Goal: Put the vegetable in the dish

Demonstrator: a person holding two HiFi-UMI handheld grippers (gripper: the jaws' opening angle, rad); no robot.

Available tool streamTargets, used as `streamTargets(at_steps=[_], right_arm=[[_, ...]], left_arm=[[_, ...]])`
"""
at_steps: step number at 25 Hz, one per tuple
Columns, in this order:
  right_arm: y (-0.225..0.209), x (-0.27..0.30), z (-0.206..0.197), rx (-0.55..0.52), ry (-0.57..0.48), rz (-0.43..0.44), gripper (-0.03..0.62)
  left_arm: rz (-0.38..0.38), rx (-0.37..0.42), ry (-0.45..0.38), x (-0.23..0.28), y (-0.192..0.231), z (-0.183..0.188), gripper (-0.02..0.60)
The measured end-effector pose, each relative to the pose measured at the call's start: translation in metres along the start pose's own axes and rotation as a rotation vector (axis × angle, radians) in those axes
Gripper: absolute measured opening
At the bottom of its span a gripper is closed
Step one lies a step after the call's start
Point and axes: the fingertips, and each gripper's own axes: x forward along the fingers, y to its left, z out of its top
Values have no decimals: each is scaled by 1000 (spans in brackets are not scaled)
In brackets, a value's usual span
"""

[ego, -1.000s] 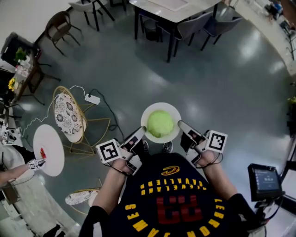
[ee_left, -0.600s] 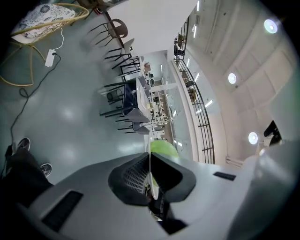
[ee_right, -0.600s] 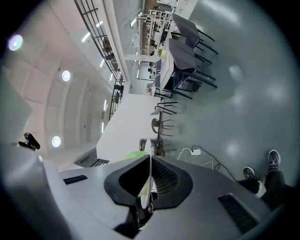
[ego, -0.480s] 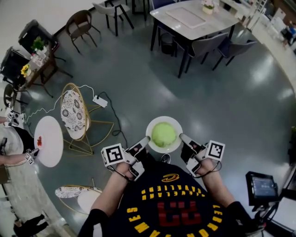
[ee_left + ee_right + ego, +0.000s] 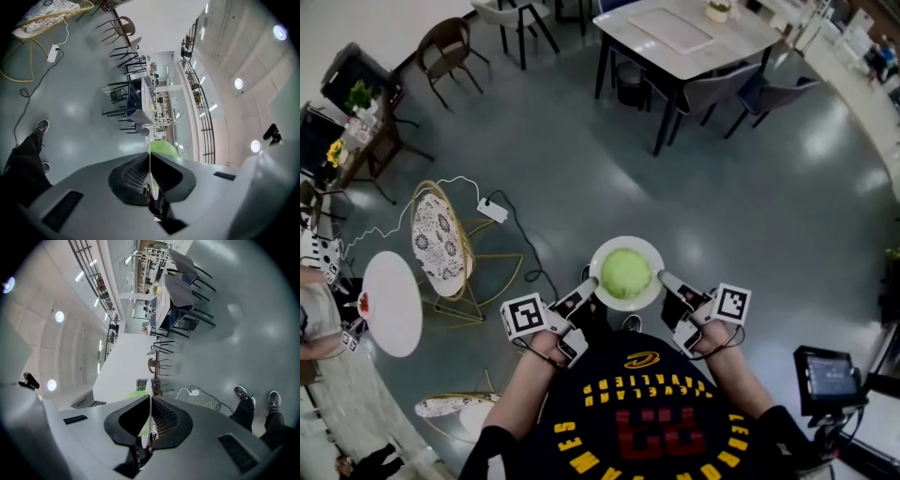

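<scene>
Both forearms reach forward from the person's chest, elbows in, and the two tools angle inward to meet at one target. The left gripper (image 5: 590, 287) comes in from the lower left with its marker cube turned up toward the head camera. The right gripper (image 5: 667, 279) mirrors it from the lower right. Between them, the white dish (image 5: 626, 244) hangs in the air above the grey floor (image 5: 722, 169), level and carried at its two opposite edges.

In the left gripper view, the jaws are closed down narrow on the thin white rim, which runs edge-on between them. The right gripper view shows the same: its jaws pinch the rim on the other side.

The vegetable (image 5: 626, 273), a round pale-green head, sits in the middle of the dish, and its green bulges past the rim in both gripper views. Beyond the dish stands a table (image 5: 684, 33) with dark chairs, well apart from the action.
</scene>
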Motion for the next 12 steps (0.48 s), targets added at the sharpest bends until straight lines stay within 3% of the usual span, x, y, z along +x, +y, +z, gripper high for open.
streamTargets(at_steps=[4, 12], right_arm=[[6, 31, 27, -18, -30, -32, 17], [46, 107, 73, -48, -103, -7, 17]], left_arm=[[-16, -4, 39, 22, 1, 41, 12], [-97, 28, 112, 53, -28, 139, 11]])
